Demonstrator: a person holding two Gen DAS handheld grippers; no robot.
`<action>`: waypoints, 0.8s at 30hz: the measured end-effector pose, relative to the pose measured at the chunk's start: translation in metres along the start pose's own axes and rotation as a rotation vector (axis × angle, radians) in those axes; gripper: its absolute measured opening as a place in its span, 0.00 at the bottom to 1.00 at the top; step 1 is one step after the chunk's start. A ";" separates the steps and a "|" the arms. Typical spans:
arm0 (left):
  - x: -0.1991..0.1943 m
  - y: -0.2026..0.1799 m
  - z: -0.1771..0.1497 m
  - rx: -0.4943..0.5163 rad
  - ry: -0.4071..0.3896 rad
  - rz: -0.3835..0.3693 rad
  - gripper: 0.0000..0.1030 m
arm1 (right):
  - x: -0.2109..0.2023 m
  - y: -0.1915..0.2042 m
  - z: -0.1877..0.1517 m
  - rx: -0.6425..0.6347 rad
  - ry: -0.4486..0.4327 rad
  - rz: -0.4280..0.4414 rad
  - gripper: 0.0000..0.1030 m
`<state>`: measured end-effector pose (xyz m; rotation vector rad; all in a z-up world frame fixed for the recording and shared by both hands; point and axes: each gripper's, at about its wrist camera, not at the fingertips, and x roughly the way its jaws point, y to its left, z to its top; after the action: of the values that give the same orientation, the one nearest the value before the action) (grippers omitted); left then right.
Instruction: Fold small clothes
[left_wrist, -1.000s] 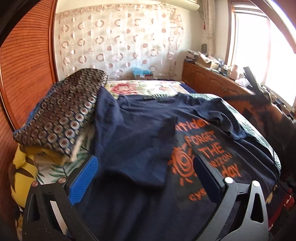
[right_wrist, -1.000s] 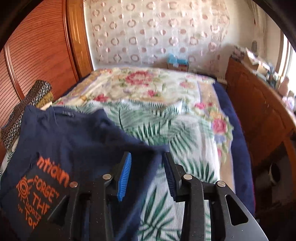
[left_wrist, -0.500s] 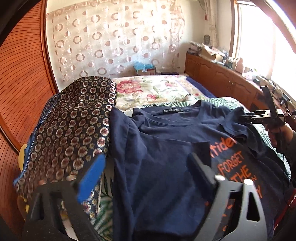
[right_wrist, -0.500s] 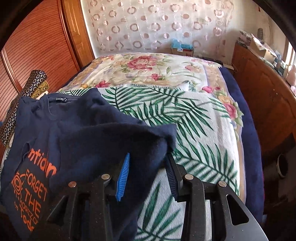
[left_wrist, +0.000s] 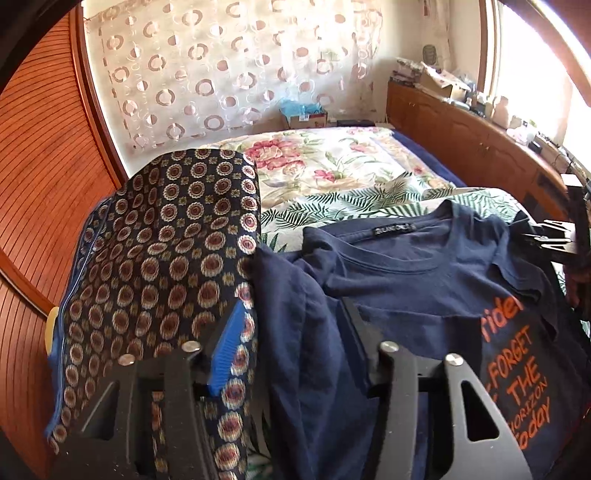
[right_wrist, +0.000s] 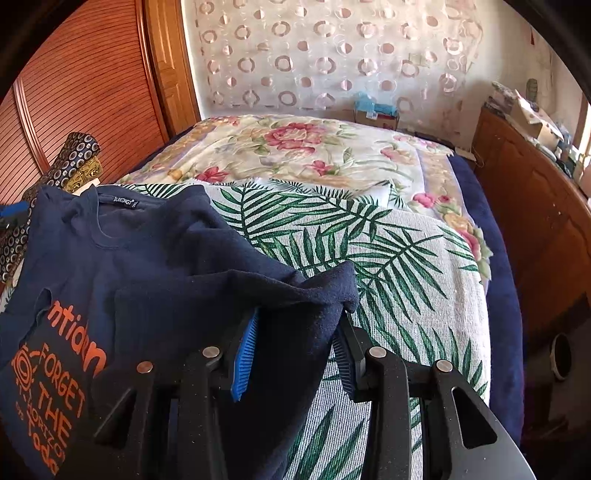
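On the bed (right_wrist: 424, 266), a navy shirt (left_wrist: 417, 280) is lying beside a patterned pillow (left_wrist: 166, 251). The right gripper (right_wrist: 295, 347) is clenching a sleeve fold; the left gripper (left_wrist: 291, 347) is spreading wide around the shirt's edge.

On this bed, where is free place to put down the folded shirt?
Free: the palm-leaf cover right of the navy T-shirt, and the floral bedspread behind it toward the curtain. Crowded: the left edge, where patterned cloth borders the shirt.
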<state>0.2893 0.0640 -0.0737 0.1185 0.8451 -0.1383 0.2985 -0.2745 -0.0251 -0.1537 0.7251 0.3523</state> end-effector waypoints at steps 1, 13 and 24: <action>0.004 0.001 0.003 0.002 0.009 0.007 0.46 | 0.000 0.000 -0.001 -0.002 0.001 -0.002 0.39; 0.020 -0.005 0.016 0.100 0.027 0.076 0.07 | -0.002 0.000 0.001 -0.028 0.008 0.014 0.31; -0.081 0.032 0.038 -0.008 -0.247 0.127 0.04 | -0.061 0.005 0.024 -0.044 -0.130 -0.003 0.06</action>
<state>0.2697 0.0952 0.0140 0.1435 0.5899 -0.0294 0.2690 -0.2792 0.0339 -0.1725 0.5892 0.3717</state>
